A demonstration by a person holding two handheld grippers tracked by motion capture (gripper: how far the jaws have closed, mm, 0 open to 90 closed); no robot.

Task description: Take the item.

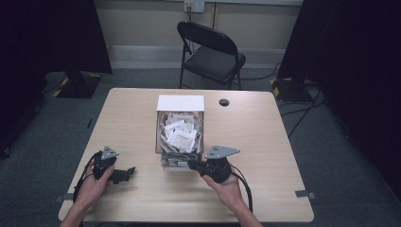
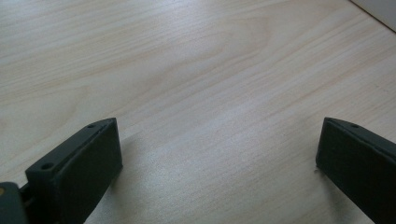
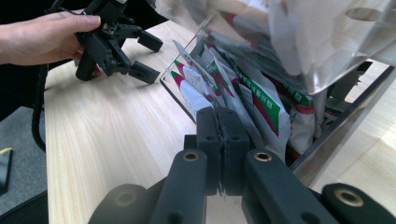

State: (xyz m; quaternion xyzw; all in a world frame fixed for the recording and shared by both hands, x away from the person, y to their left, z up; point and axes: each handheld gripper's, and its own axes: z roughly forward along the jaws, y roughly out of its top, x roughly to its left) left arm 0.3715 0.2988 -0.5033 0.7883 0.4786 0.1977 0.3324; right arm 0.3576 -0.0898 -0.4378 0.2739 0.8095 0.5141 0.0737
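A clear box [image 1: 180, 124] is standing near the middle of the wooden table [image 1: 265, 142], its white back panel facing the far edge, and it is holding a loose heap of white paper sachets [image 1: 179, 132]. In the right gripper view the sachets [image 3: 243, 88] are showing green and red print, crowding against the transparent wall and spilling toward the box's low front opening (the print is too blurred to read).

The right gripper [image 1: 195, 165] is reaching in at the box's near front edge. In its own view its jaws [image 3: 222, 140] are pressing together right in front of the sachets; a thin pale edge is showing between them, but whether a sachet is caught there I cannot tell.

The left gripper [image 1: 126, 173] is resting on the table to the left of the box, well apart from it, held by the person's left hand [image 1: 92, 187]. Its jaws are standing wide apart over bare wood, with nothing between them.

To the right of the box the tabletop is lying open out to the rounded corner. A small dark grommet hole [image 1: 223, 102] is sitting just right of the box's back panel. Beyond the far table edge, behind the box, a black folding chair [image 1: 210, 52] is standing on the grey floor.
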